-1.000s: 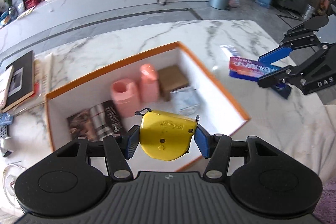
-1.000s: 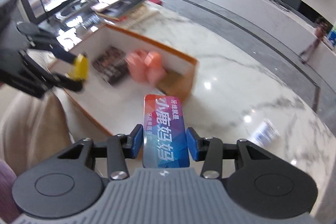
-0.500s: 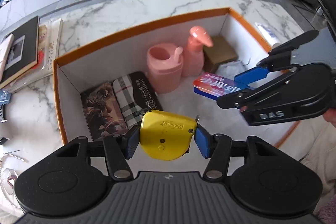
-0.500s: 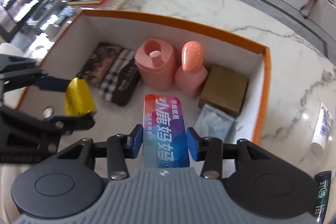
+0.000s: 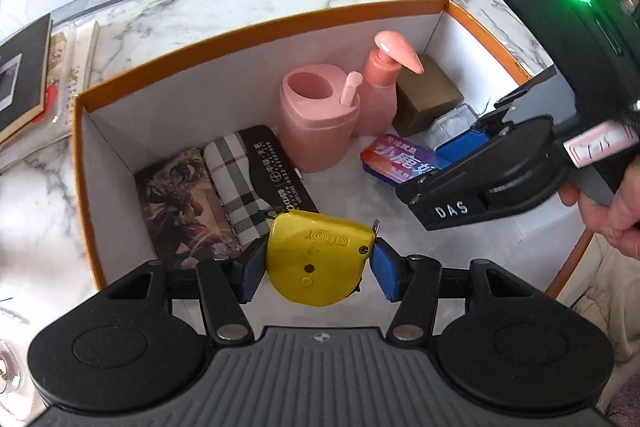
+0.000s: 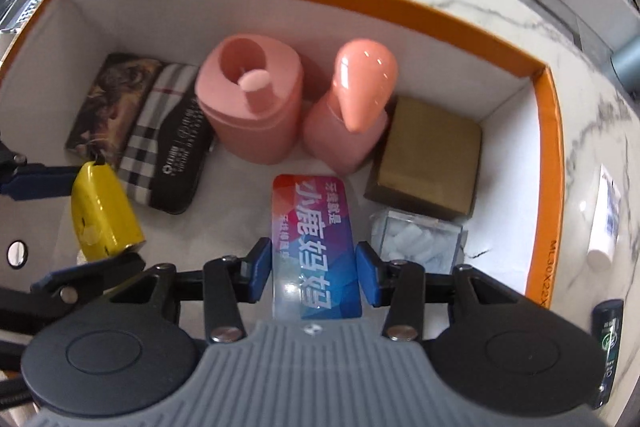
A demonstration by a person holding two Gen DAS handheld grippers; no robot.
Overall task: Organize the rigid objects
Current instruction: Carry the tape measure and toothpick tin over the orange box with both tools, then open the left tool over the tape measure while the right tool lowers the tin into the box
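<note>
Yellow plastic tape measure [image 5: 318, 263] sits clamped in the left gripper [image 5: 318, 267] jaws, about half spread, over the orange-rimmed white cardboard box [image 5: 256, 21]. Right gripper [image 6: 314, 267] jaws pinch a colourful flat floss box [image 6: 314, 235], pink pump bottle [image 6: 352, 115] just ahead.

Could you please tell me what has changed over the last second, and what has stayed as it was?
Both grippers came down over the orange-rimmed box. The right gripper carried the colourful pack from above the marble table to inside the box, near the pink dispenser. The left gripper lowered with the yellow tape measure. Nothing was released. The box's contents stayed put.
</note>
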